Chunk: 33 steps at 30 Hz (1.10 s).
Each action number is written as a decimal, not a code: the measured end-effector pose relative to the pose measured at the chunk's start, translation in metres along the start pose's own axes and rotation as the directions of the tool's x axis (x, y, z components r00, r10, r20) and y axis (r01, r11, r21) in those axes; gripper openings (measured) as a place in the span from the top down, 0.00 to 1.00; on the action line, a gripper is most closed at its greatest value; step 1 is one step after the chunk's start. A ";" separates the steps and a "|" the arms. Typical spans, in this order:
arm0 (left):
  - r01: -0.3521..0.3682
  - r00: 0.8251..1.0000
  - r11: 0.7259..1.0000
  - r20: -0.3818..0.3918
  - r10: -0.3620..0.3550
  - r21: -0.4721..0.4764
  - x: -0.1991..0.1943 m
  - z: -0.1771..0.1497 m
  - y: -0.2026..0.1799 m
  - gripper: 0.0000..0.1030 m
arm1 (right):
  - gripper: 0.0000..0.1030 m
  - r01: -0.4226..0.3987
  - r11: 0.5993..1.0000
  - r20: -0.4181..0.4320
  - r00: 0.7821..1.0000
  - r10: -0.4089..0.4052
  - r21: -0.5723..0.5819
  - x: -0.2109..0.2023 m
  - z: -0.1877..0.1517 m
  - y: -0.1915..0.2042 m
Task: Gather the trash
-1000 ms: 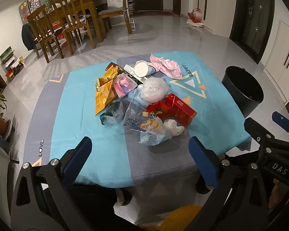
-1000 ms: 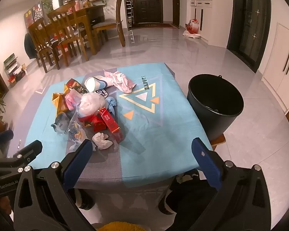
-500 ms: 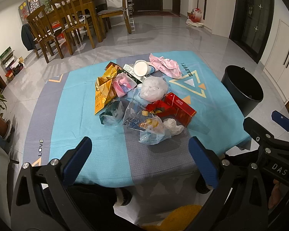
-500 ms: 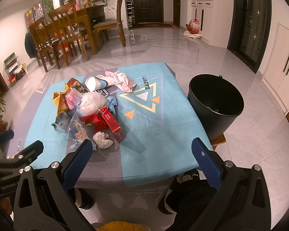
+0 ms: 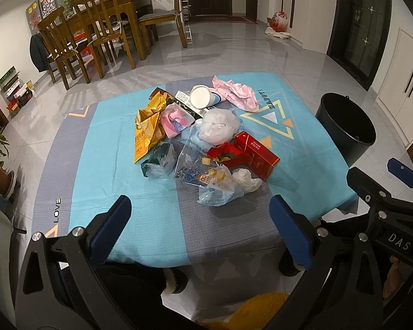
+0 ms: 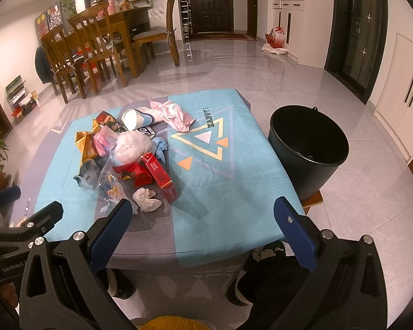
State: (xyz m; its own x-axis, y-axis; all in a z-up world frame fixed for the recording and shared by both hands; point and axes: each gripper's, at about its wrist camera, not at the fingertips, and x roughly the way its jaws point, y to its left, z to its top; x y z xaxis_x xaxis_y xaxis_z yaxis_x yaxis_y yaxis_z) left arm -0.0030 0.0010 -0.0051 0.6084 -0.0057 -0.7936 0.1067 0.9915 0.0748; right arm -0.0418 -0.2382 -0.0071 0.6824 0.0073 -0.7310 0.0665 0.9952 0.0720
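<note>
Trash pile [image 5: 201, 143]: wrappers, bags, a red carton [image 5: 257, 155], a tipped paper cup [image 5: 203, 96] and crumpled tissue [image 5: 246, 180], heaped mid-tablecloth.
Bucket [image 6: 308, 148]: black, upright, open, set beside the tablecloth's right edge.

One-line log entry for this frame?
phase: pre-grasp | left claw: open, empty | right claw: open, empty | mixed trash pile: on teal tablecloth | round black plastic bucket: beside table

My left gripper [image 5: 199, 229] hangs with jaws spread wide before the counter [image 5: 110, 148], where a trash pile [image 5: 201, 143] lies; black bucket [image 5: 347, 134] beside.
</note>
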 end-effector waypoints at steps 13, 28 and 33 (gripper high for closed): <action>0.001 1.000 1.000 0.000 -0.001 -0.002 0.000 0.000 -0.001 0.03 | 0.02 0.000 1.000 0.000 1.000 0.000 0.001 -0.001 0.000 0.000; 0.002 1.000 1.000 0.000 -0.002 -0.002 0.000 0.000 -0.001 0.03 | 0.02 0.006 1.000 0.005 1.000 -0.006 0.006 -0.004 0.002 0.000; 0.002 1.000 1.000 0.000 -0.002 -0.001 0.000 0.000 -0.001 0.03 | 0.02 0.004 1.000 0.005 1.000 -0.004 0.002 -0.004 0.002 -0.001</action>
State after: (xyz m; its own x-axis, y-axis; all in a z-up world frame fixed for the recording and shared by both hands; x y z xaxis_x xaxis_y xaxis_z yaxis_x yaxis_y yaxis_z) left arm -0.0028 -0.0002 -0.0050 0.6079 -0.0079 -0.7939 0.1077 0.9915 0.0725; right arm -0.0432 -0.2390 -0.0034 0.6857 0.0026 -0.7279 0.0710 0.9950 0.0704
